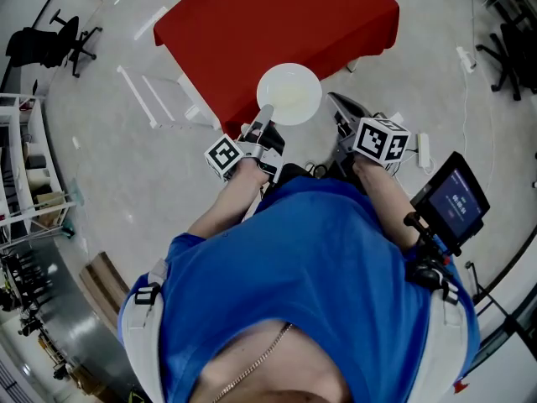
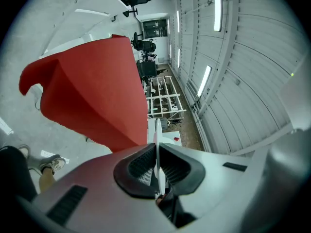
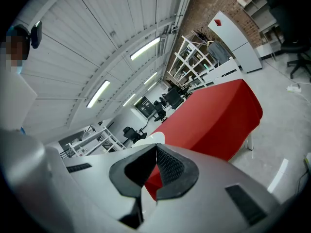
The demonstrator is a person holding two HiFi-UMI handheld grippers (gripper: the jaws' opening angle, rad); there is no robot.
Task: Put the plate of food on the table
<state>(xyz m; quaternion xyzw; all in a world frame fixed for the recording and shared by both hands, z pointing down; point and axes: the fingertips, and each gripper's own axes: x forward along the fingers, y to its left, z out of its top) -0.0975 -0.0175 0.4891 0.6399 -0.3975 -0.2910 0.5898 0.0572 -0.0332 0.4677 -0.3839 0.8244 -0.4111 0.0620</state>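
A round white plate (image 1: 289, 93) with something pale on it hangs over the near edge of the red-clothed table (image 1: 277, 19). My left gripper (image 1: 265, 112) is shut on the plate's near-left rim. In the left gripper view the plate (image 2: 157, 130) shows edge-on, clamped between the pads of my left gripper (image 2: 157, 149), with the red table (image 2: 97, 91) ahead. My right gripper (image 1: 334, 101) is just right of the plate, apart from it. In the right gripper view my right gripper (image 3: 154, 148) has its tips together on nothing; the plate (image 3: 151, 139) peeks over the left jaw.
The person in a blue shirt stands at the table's near corner. A small screen on a stand (image 1: 454, 198) is at the right. Office chairs (image 1: 59, 40) and white shelving (image 1: 29, 175) stand at the left, and another chair (image 1: 508, 53) at the far right.
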